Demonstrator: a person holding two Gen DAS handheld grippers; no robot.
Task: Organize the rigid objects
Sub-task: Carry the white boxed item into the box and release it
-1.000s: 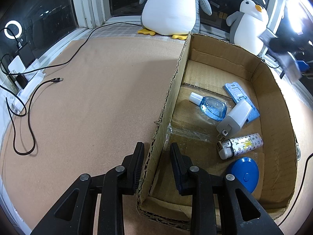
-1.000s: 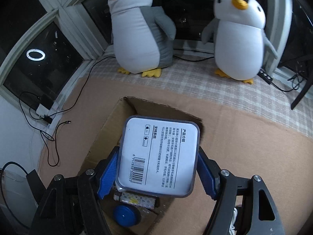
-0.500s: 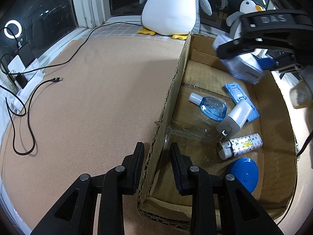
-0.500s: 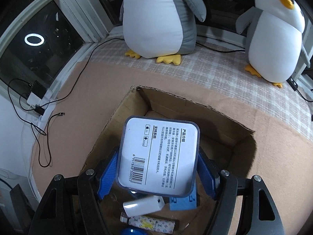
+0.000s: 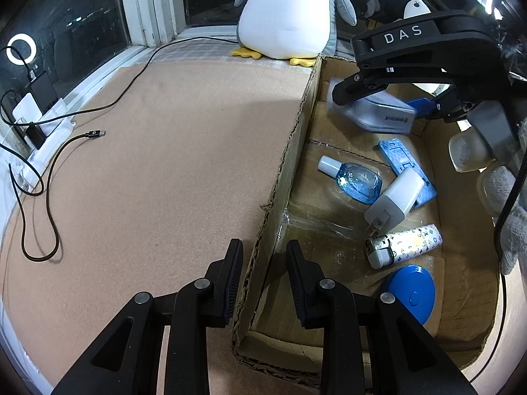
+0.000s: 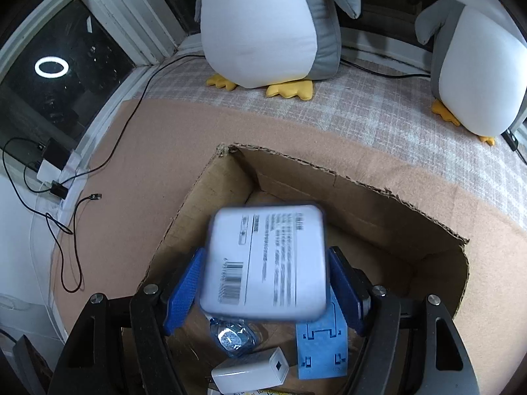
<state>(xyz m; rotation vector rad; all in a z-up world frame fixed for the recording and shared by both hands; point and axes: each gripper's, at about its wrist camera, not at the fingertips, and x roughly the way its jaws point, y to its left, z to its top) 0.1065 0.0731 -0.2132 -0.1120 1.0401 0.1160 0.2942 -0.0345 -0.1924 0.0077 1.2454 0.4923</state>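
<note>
Over the far end of the cardboard box (image 6: 378, 217), my right gripper (image 6: 265, 258) frames a white labelled packet (image 6: 266, 260) between its blue pads (image 6: 184, 293). The packet is blurred and tilted, with its barcode side toward the camera, and I cannot tell whether the pads press on it or merely flank it. From the left wrist view, the same packet (image 5: 378, 113) hangs slanted above the box's floor near the far wall. My left gripper (image 5: 263, 245) is parted and holds nothing, and it straddles the near left wall of the box (image 5: 461, 312), one finger outside and one inside. Contact with the cardboard cannot be confirmed. On the box floor lie a clear blue bottle (image 5: 357, 181), a white charger plug (image 5: 393, 202) resting on a flat blue holder (image 5: 405, 164), a patterned lighter (image 5: 405, 245) and a round blue disc (image 5: 410, 294). The box stands on the tan-covered table (image 5: 164, 164). Beyond it sit two plush penguins (image 6: 263, 26), and a black cable (image 5: 95, 134) trails at left.
</note>
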